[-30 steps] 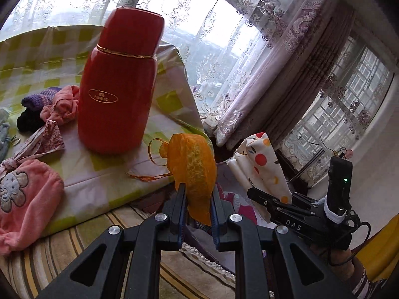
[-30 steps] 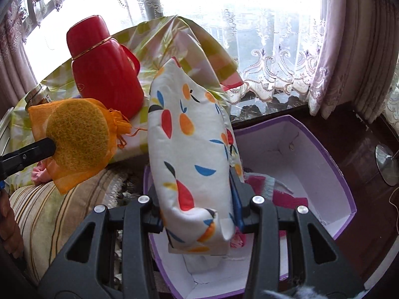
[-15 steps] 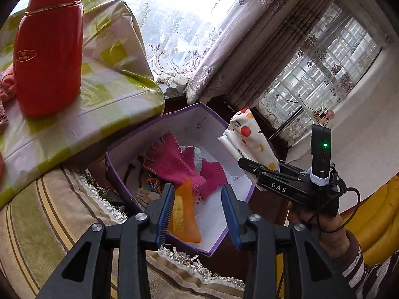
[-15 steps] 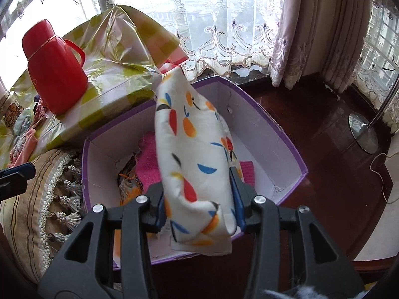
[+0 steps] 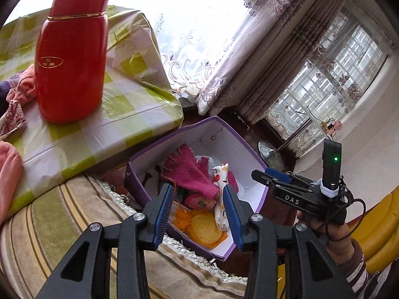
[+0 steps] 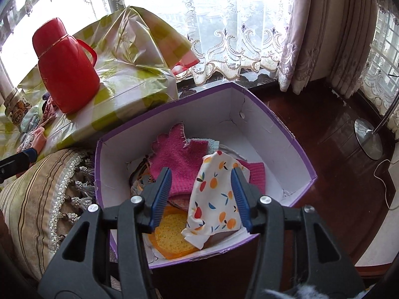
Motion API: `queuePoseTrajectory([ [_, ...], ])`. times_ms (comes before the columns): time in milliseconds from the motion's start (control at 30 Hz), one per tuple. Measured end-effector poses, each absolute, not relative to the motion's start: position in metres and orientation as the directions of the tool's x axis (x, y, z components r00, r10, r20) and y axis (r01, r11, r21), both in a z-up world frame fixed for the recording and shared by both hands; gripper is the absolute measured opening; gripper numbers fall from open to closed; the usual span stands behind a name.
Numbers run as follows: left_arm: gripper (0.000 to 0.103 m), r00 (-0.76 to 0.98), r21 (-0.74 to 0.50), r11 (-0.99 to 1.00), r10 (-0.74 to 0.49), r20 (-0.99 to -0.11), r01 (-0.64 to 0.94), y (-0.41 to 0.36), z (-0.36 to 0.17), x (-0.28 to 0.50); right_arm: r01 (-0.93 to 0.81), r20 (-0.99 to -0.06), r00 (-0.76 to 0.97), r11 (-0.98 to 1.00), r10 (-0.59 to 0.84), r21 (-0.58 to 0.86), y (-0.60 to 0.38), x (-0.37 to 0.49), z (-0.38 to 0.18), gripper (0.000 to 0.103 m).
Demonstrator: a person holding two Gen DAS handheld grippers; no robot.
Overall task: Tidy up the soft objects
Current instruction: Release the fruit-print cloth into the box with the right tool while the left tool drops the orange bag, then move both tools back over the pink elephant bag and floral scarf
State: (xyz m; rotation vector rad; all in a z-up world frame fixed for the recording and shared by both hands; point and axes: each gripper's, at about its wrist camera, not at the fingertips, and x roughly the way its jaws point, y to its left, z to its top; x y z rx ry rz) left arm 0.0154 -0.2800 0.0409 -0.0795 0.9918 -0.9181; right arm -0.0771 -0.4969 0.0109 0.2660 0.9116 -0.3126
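In the purple box (image 6: 286, 134) we had the fruit-print cloth (image 6: 214, 194), orange sponge pouch (image 6: 172, 239) and pink glove (image 6: 174, 164) lying loose. Our left gripper (image 5: 197, 214) and right gripper (image 6: 202, 196) were both spread, empty. Pink soft things (image 5: 10, 167) on the counter (image 5: 119, 114) remained, we judged.
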Motion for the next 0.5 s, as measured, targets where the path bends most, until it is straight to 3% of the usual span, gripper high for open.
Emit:
queuePoseTrajectory([
  [500,0.043,0.491,-0.426,0.822,-0.569,-0.66,0.378,-0.147,0.053,0.079,0.136,-0.796,0.605,0.984,0.011,0.116,-0.399,-0.023,0.023,0.054],
])
